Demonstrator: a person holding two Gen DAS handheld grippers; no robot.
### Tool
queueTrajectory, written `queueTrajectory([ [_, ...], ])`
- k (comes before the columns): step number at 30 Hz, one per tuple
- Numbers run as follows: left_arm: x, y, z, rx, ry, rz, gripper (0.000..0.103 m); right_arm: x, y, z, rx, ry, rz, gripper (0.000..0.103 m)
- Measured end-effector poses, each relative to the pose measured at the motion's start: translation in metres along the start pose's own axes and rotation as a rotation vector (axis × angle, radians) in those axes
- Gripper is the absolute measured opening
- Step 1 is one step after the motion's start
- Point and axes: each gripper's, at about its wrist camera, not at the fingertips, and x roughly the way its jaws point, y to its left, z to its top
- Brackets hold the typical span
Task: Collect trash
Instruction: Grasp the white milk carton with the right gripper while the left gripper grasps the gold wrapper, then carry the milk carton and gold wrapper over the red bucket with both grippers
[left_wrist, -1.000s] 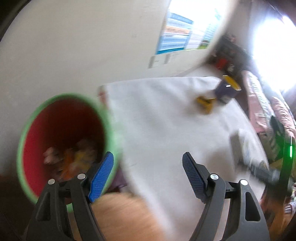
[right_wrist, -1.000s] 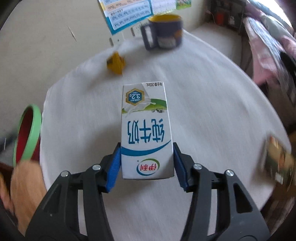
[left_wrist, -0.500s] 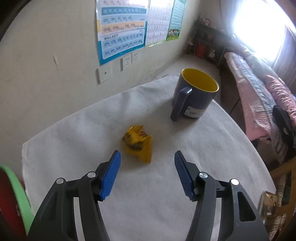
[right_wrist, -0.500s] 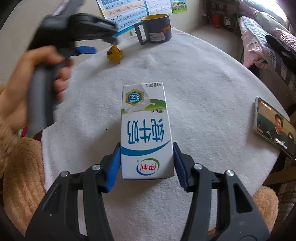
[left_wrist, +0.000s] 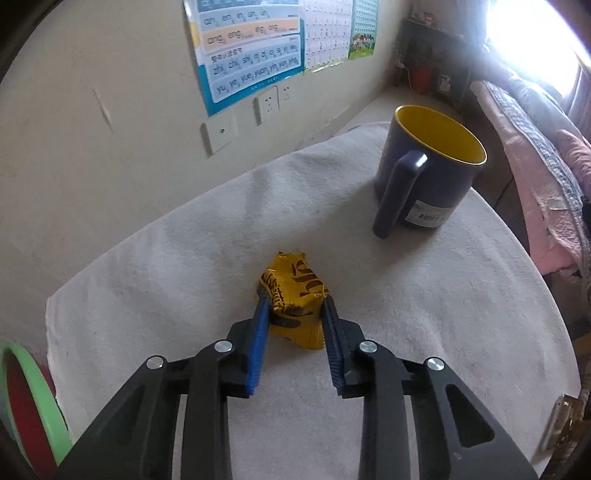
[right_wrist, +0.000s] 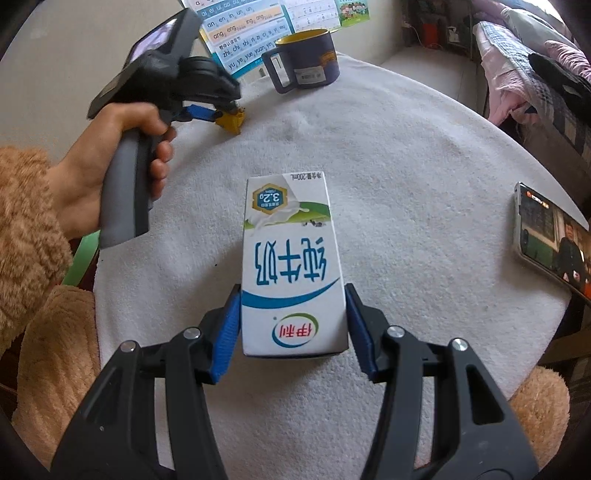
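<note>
White cloth (left_wrist: 424, 314) covers the table under both my grippers. My left gripper (left_wrist: 295, 317) is closing, its blue pads either side of the yellow wrapper (left_wrist: 295, 295), touching its edges; the blue mug (left_wrist: 428, 173) stands beyond, to the right. My right gripper (right_wrist: 293, 314) pinches the milk carton (right_wrist: 291, 266) by its sides, just above the cloth.

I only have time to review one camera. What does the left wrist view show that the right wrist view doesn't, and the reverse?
Left wrist only: the left gripper from behind, closing with both fingers against the yellow wrapper, and the red inside of the green-rimmed bin.

Right wrist only: the right gripper clamped on the milk carton, the hand on the left gripper's handle, and a lit phone.

Both: the wrapper, the blue mug, the white cloth, the wall posters.
</note>
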Motion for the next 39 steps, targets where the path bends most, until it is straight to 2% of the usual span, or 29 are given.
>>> queueTrajectory([
  [5, -0.028, 0.014, -0.03, -0.024, -0.013, -0.067, 0.025, 0.0, -0.002, 0.0, 0.01, -0.001, 0.005, 0.052],
  [9, -0.064, 0.022, -0.076, 0.031, -0.021, -0.073, 0.025, 0.0, -0.001, -0.001, 0.005, 0.0, 0.001, 0.052],
  [13, -0.093, 0.037, -0.109, 0.007, 0.004, -0.11, 0.025, 0.0, 0.0, 0.0, 0.002, 0.003, -0.003, 0.052],
  [18, -0.127, 0.047, -0.143, 0.047, -0.009, -0.093, 0.025, 0.001, 0.006, -0.001, -0.022, 0.006, -0.026, 0.052],
  [25, -0.133, 0.057, -0.158, 0.025, 0.011, -0.118, 0.025, 0.002, 0.014, -0.003, -0.057, 0.007, -0.064, 0.052],
  [35, -0.108, 0.052, -0.187, 0.021, 0.136, -0.166, 0.027, 0.005, 0.028, -0.006, -0.128, 0.019, -0.137, 0.053],
  [39, -0.107, 0.05, -0.19, 0.03, 0.133, -0.169, 0.031, 0.006, 0.029, -0.006, -0.137, 0.021, -0.149, 0.053],
])
